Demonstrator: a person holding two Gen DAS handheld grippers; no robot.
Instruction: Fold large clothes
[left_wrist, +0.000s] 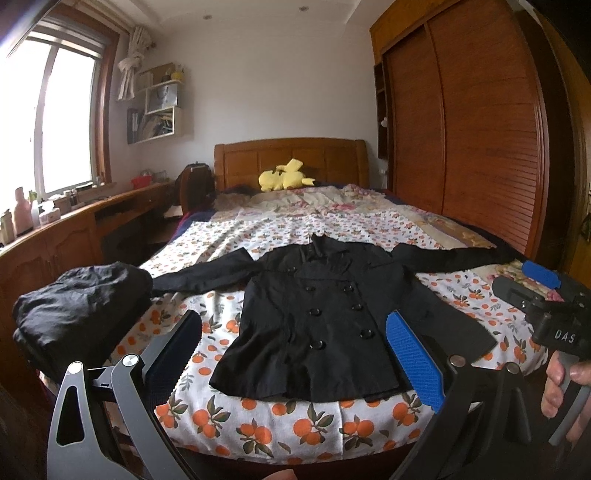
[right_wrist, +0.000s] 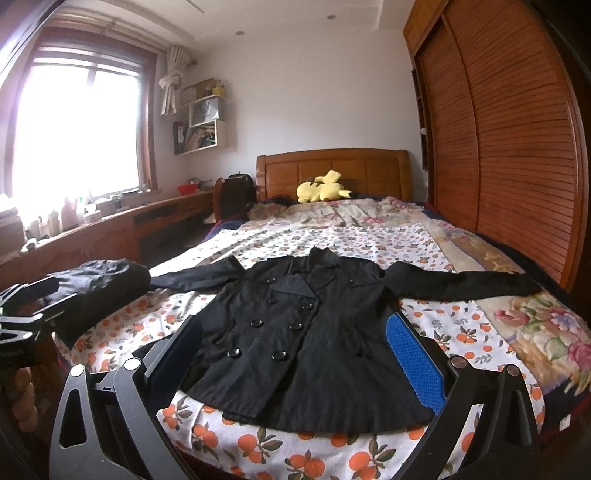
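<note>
Black coat (left_wrist: 317, 314) flat, face up on bed (left_wrist: 303, 417), sleeves spread 9 and 3 o'clock. Folded dark garment (left_wrist: 77, 314) at 9 o'clock. Left hand-held gripper (left_wrist: 295, 354) and right hand-held gripper (right_wrist: 295, 358) wide open, empty, above hem.

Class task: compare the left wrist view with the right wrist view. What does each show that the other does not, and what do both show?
Left wrist only: the right gripper from outside, open, with a hand on its handle.
Right wrist only: the left gripper at the left edge, jaw state unclear.
Both: the black coat spread buttons-up on the orange-print bedsheet, a folded dark garment, a yellow plush toy.
</note>
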